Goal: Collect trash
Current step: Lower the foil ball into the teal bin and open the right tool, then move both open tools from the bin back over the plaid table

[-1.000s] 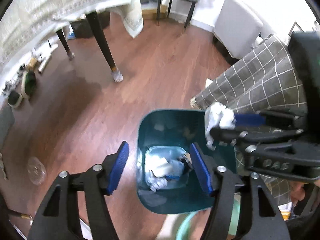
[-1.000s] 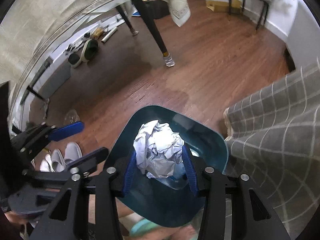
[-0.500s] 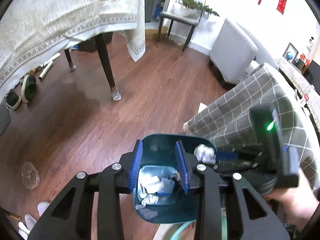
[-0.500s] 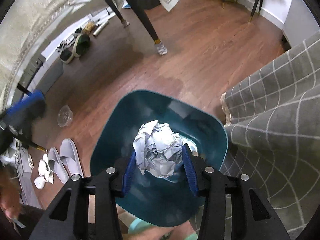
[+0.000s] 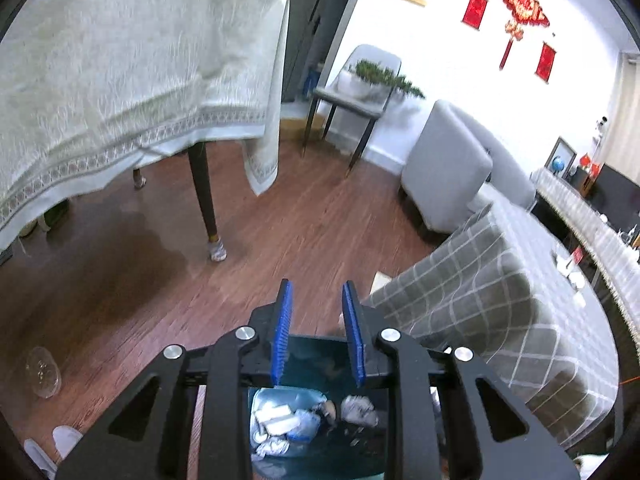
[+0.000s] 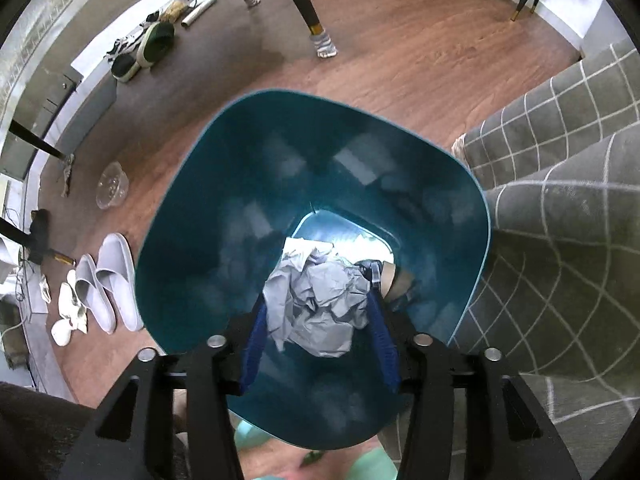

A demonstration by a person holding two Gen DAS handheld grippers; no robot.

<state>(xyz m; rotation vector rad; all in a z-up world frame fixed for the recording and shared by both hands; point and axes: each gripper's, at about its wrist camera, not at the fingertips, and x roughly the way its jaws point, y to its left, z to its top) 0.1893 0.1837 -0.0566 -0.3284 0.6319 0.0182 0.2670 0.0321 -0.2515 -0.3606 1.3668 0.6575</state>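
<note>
A teal trash bin (image 6: 192, 240) stands on the wooden floor, with several pieces of white trash (image 5: 280, 424) at its bottom. In the right wrist view my right gripper (image 6: 317, 300) points down into the bin's mouth with a crumpled grey-white paper ball (image 6: 320, 312) between its blue pads. Its jaws are opening, and the pads still touch the ball's sides. My left gripper (image 5: 316, 286) hangs above the near rim of the bin (image 5: 312, 352). Its jaws are closing, a narrow gap is left, and nothing is between them.
A sofa under a grey checked cover (image 6: 560, 240) stands close to the bin's right side. A clear plastic cup (image 6: 112, 186) and pale slippers (image 6: 108, 284) lie on the floor to the left. Beyond the bin is a dark table leg (image 5: 204, 200) under a hanging tablecloth (image 5: 120, 80).
My left gripper has risen and tilted up, and its jaws have narrowed. My right gripper has sunk into the bin's mouth with the paper ball.
</note>
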